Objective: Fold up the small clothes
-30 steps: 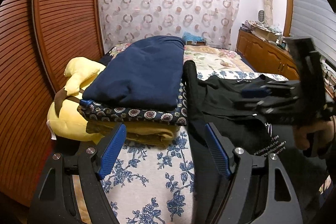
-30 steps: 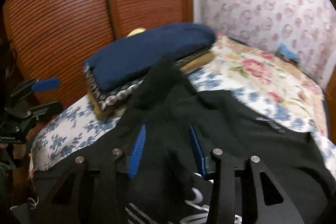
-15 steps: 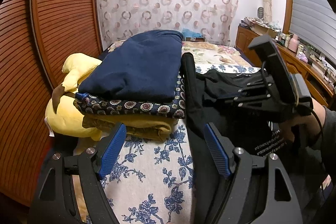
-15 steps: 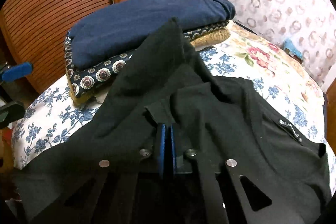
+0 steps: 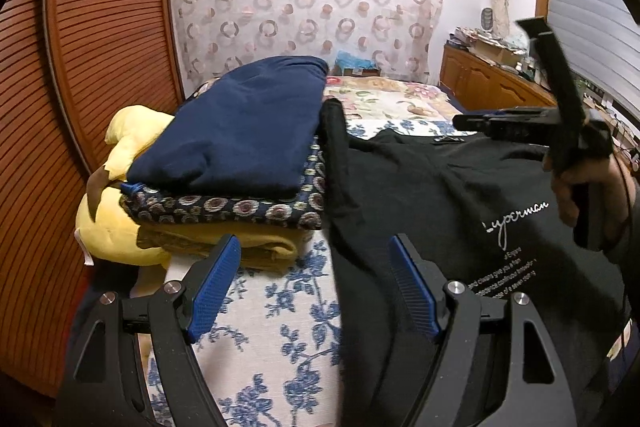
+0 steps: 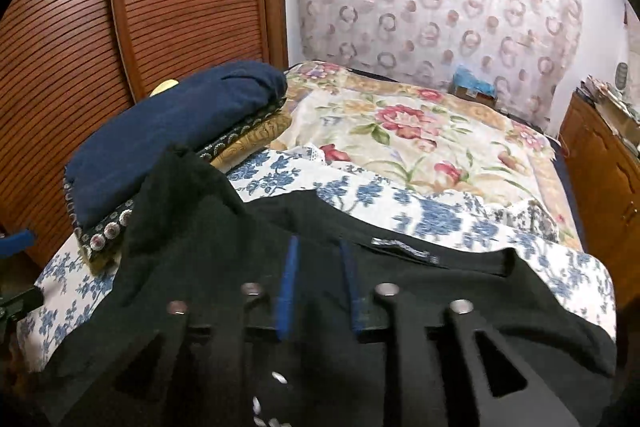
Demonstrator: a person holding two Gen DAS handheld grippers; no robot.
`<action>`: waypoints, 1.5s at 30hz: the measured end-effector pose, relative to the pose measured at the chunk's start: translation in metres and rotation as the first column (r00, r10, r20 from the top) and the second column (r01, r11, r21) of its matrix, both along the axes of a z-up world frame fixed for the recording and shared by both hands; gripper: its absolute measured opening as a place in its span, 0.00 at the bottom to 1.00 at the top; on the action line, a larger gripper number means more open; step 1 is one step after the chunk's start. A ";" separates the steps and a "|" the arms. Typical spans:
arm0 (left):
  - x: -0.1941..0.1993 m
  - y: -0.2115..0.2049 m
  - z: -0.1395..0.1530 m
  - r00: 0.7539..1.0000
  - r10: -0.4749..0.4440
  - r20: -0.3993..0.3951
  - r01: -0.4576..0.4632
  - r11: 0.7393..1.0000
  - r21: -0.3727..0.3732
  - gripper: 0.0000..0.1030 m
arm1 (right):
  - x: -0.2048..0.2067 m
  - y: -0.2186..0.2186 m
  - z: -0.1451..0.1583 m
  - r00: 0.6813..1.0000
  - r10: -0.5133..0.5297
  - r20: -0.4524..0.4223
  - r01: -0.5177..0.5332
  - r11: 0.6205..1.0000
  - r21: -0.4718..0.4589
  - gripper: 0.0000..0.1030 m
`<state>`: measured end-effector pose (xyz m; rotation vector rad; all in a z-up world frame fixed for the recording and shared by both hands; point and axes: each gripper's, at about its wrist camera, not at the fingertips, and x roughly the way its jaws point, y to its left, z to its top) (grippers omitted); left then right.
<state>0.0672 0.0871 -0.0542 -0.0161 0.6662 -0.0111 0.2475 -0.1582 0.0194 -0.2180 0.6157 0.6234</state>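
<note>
i am still at the spreading step: the black t-shirt point(image 5: 460, 195) lies on the bed point(image 5: 280, 307), one sleeve against the folded stack point(image 5: 240, 147), left tongs point(image 5: 316, 283) open and empty, right tongs point(image 6: 318, 287) opening above it, so next i need a sleeve grip.

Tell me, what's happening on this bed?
A person is folding a black T-shirt spread on the bed, using a gripper in each hand. The right gripper is above the shirt near its collar, jaws opening with nothing between them. The left gripper hovers open by the shirt's edge. A stack of folded clothes sits beside it.
</note>
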 end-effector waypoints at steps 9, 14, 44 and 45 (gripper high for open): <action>0.016 -0.030 -0.005 0.997 -0.070 -0.032 0.070 0.998 0.007 0.75 | -0.056 -0.094 0.012 0.999 -0.032 0.027 0.031 0.999 0.004 0.46; 0.029 -0.050 -0.011 0.992 -0.112 -0.061 0.112 0.994 -0.005 0.75 | -0.080 -0.164 0.001 0.991 -0.126 0.041 0.127 0.991 -0.039 0.46; 0.074 -0.112 -0.047 0.948 -0.223 -0.227 0.229 0.974 -0.003 0.82 | -0.047 -0.333 -0.059 0.892 -0.401 -0.208 0.409 0.912 -0.005 0.46; 0.074 -0.113 -0.047 0.948 -0.223 -0.227 0.230 0.973 0.001 0.83 | -0.048 -0.335 -0.059 0.892 -0.398 -0.213 0.407 0.914 -0.002 0.43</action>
